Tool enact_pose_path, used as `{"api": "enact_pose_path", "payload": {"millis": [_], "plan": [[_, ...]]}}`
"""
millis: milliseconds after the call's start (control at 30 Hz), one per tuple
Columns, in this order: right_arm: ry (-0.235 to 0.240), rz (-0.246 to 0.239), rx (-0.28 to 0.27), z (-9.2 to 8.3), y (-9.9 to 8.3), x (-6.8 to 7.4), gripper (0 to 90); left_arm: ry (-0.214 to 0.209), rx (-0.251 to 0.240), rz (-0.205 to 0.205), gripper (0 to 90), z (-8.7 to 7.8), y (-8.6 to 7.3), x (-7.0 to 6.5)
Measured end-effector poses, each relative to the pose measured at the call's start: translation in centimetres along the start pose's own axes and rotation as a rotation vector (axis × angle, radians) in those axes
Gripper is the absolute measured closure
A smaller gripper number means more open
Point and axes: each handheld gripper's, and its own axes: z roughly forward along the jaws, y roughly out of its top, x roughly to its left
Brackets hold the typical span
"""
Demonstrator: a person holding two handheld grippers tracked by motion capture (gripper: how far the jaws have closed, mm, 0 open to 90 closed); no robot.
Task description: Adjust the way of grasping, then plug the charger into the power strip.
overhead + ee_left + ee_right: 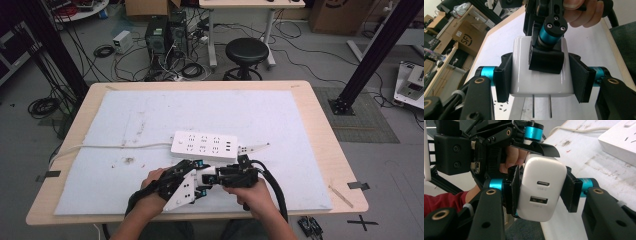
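Observation:
A white USB charger [541, 85] with two metal prongs is held above the table's near edge between both grippers. My left gripper [541, 75] is shut on its two flat sides, prongs pointing toward the camera. My right gripper [540, 192] is shut on the same charger [544, 172] across its other sides, with the port face toward its camera. In the high view the charger [207, 175] sits between the left gripper [192, 177] and the right gripper [225, 176]. A white power strip [204, 145] lies just beyond them on the mat.
The power strip's white cable [120, 146] runs left across the pale mat [150, 115] and off the table edge. A white three-cornered plate [252, 148] lies right of the strip. A black stool [246, 52] stands beyond the table.

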Motion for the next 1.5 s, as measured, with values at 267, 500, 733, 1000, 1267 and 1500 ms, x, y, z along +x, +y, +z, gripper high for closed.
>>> {"api": "enact_pose_path", "payload": {"millis": [267,500,733,1000,1267,1500], "plan": [[0.023,0.048,0.015,0.1,0.0,-0.3,60.7,0.002,0.016,0.016,42.3,0.2,0.0,0.0],[0.031,0.071,0.016,-0.1,0.1,-0.5,63.1,0.032,0.032,-0.009,32.5,0.1,0.0,0.2],[-0.031,0.07,-0.032,-1.7,0.5,-0.6,63.0,0.055,-0.022,-0.07,27.8,-1.8,-0.2,0.8],[-0.087,0.005,-0.118,-4.5,1.9,0.2,63.1,0.142,-0.079,-0.296,24.8,-6.4,-0.9,4.1],[-0.127,-0.045,-0.138,-5.8,2.2,0.9,63.1,0.184,-0.012,-0.457,21.2,-9.2,-3.9,5.9],[-0.122,-0.013,-0.153,-5.4,2.3,0.3,63.1,0.189,0.022,-0.452,21.2,-9.3,-4.4,5.9]]}}
